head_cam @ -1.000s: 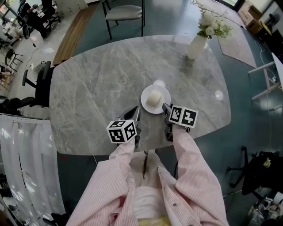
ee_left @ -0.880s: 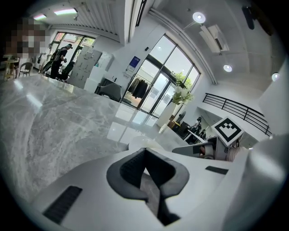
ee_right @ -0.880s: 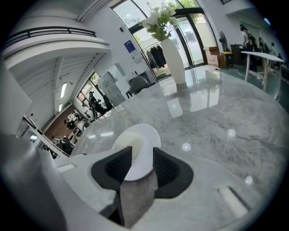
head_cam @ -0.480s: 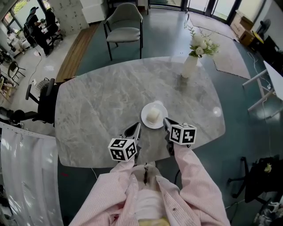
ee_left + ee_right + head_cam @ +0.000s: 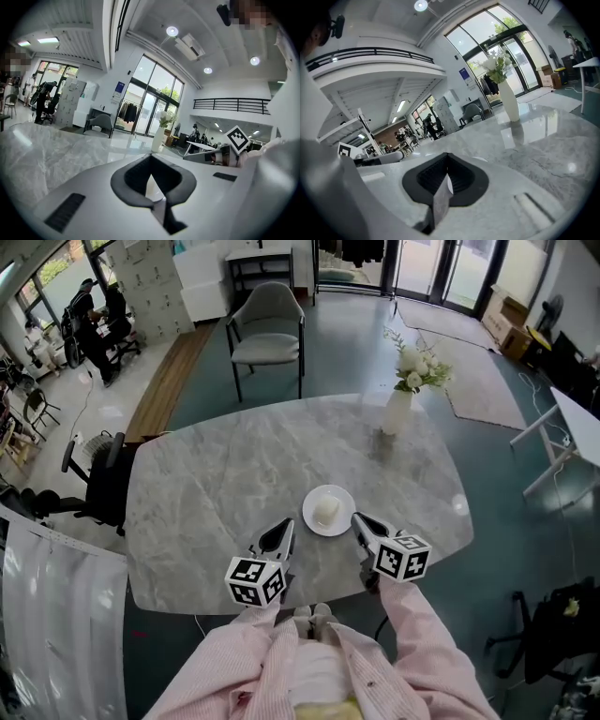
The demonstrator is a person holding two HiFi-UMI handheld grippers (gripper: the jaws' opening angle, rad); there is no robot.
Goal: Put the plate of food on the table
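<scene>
Looking down from your head, a white plate carrying a pale lump of food rests on the grey marble table, near the edge closest to you. Your left gripper and right gripper flank it, each near the plate but not touching it. A vase of flowers stands toward the far side.

Along your left gripper, the jaws are pressed together with nothing between them, and bare marble stretches ahead.

Along your right gripper, the jaws likewise meet, gripping nothing.

The plate appears delivered, so the placing step looks finished. Your next move likely calls only for drawing both grippers clear without nudging the plate.
</scene>
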